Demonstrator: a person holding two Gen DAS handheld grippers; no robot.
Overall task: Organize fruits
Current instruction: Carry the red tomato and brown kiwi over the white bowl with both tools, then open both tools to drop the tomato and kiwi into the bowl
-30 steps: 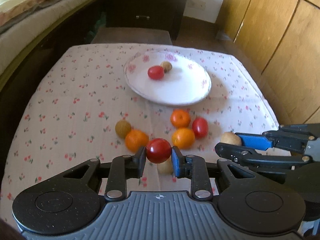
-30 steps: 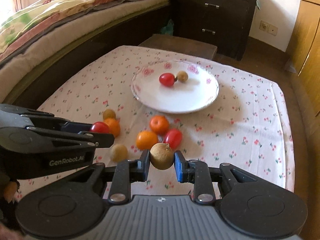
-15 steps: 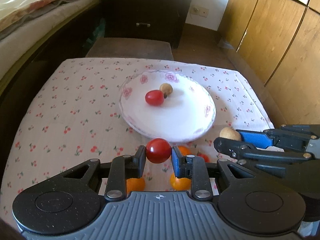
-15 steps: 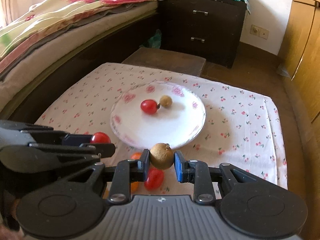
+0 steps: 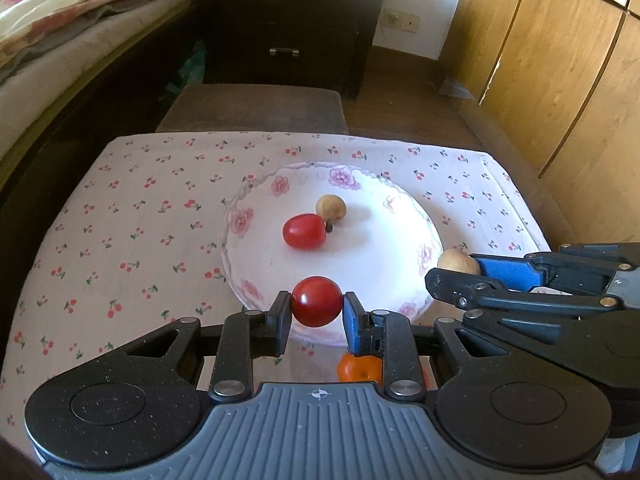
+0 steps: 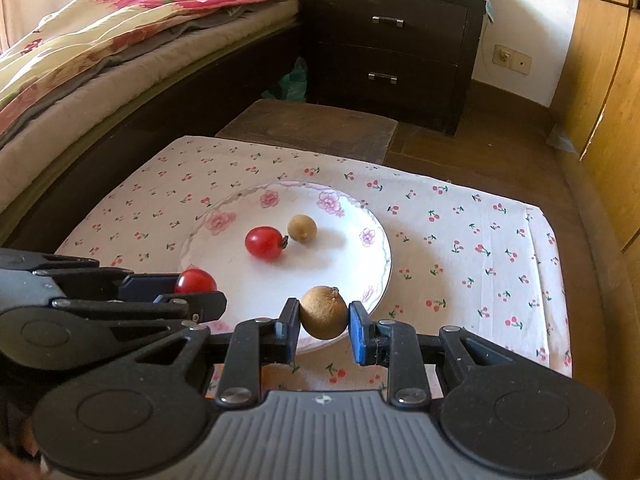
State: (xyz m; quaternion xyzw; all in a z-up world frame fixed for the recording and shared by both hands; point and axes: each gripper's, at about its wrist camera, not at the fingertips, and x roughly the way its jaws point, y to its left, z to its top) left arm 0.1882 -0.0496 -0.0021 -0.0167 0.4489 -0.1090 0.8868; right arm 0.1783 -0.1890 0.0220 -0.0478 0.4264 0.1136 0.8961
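Two fruits already lie on the white flowered plate (image 5: 430, 240): a red tomato (image 5: 304, 231) and, touching its far side, a small brown fruit (image 5: 330, 208). The plate rests on a desk covered with a cherry-print cloth (image 5: 132, 216).

The left gripper (image 5: 317, 302) has its jaws closed on a second red tomato (image 5: 317, 301), held above the near rim of the plate. The right gripper (image 6: 323, 318) has its jaws closed on a brown round fruit (image 6: 323, 312), also above the plate's near rim, to the right of the left one. The two grippers sit side by side, close together.

An orange fruit (image 5: 358, 368) shows on the cloth behind the left gripper's blue pad, mostly hidden by it.

Beyond the desk stand a dark stool (image 6: 312, 128), a dark chest of drawers (image 6: 384, 48) and a bed (image 6: 100, 60) with a flowered blanket; wooden cupboard doors (image 5: 560, 60) run along the right side.
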